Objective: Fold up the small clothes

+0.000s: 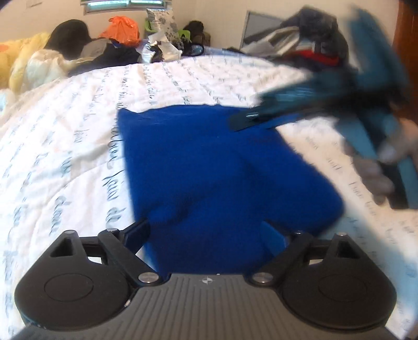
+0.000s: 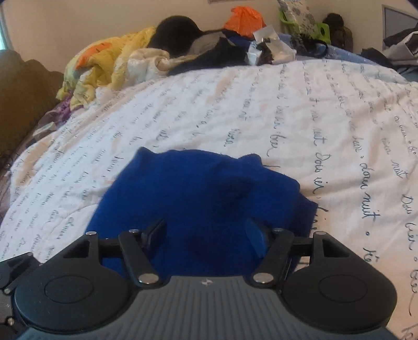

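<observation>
Already the blue garment lies partly folded on the bed; both tools, left tool and right tool, are spread wide, gripping nothing, with final folds seemingly left.

Home bedroom: bed under a white quilt printed with script lettering filling the frame's middle, heaped clothes and an orange bag along the top, yellow bedding upper left, window above.

royal blue garment, white script-printed bedspread
</observation>
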